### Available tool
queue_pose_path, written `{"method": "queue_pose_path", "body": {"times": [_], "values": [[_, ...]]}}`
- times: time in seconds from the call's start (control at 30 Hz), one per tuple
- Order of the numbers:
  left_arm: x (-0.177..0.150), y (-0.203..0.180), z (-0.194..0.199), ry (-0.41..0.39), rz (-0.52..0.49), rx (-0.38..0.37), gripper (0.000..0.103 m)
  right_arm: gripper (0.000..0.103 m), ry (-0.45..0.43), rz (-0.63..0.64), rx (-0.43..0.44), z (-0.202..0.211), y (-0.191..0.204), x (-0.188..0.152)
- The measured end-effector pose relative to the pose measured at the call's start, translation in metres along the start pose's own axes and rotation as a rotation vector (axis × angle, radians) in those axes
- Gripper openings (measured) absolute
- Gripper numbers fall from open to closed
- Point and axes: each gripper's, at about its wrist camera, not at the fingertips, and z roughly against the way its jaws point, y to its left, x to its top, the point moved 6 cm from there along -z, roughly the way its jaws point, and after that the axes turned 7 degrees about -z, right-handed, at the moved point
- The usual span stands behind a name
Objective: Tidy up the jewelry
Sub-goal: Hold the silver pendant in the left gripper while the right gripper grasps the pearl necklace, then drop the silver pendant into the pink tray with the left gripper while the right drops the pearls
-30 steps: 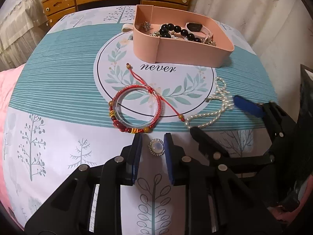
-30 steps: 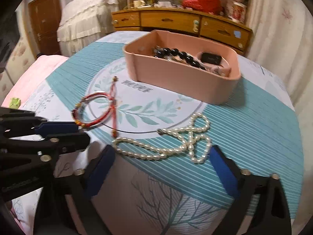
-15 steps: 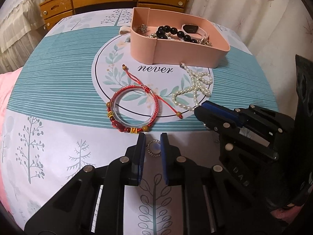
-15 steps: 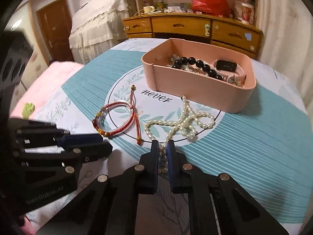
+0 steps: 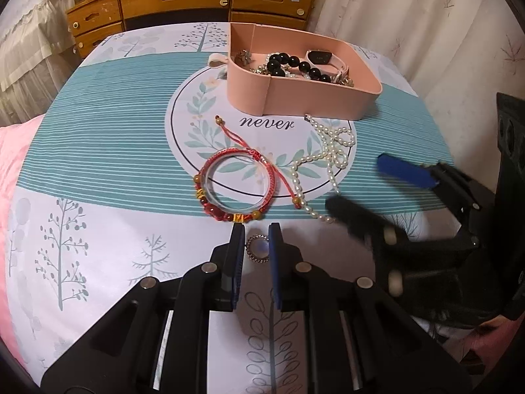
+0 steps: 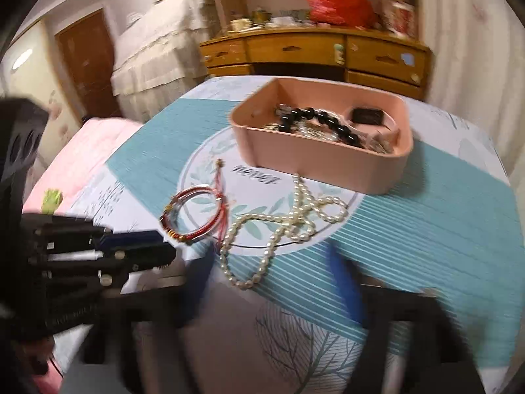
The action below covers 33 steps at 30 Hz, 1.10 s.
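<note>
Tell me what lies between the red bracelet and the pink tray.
In the left wrist view, only printed cloth with the word "never" separates the red bracelet from the pink tray; the bracelet's red cord reaches partway.

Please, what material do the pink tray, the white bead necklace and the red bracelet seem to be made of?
The pink rectangular tray looks like matte moulded plastic: smooth walls, rounded corners, no grain. The white bead necklace seems pearl or imitation pearl, with a soft sheen on small oval beads. The red braided cord bracelet looks like woven thread carrying glossy red and amber beads, stone or glass; I cannot tell which.
</note>
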Motion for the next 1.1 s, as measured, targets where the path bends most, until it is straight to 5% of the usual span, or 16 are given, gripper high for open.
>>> {"method": "queue_pose_path", "body": {"times": [0.23,0.4,0.73,0.77,0.87,1.1], "values": [[-0.007,0.007,0.011,-0.018,0.004,0.001,0.012,0.084,0.068,0.299,-0.067,-0.012,0.011,-0.015],[-0.010,0.013,0.015,-0.028,0.028,0.005,0.012,0.097,0.071,0.329,-0.053,-0.021,0.000,-0.005],[-0.011,0.020,0.015,-0.035,0.070,0.030,0.012,0.095,0.106,0.302,0.045,-0.049,-0.005,0.016],[-0.010,0.021,0.016,-0.040,0.080,0.032,0.012,0.086,0.104,0.307,0.056,-0.050,-0.004,0.018],[-0.007,0.024,0.019,-0.051,0.098,0.036,0.012,0.022,0.070,0.340,0.093,-0.046,0.004,0.020],[0.003,0.032,0.030,-0.085,0.129,0.045,0.012,0.008,0.101,0.349,0.100,-0.048,0.015,0.021]]}}
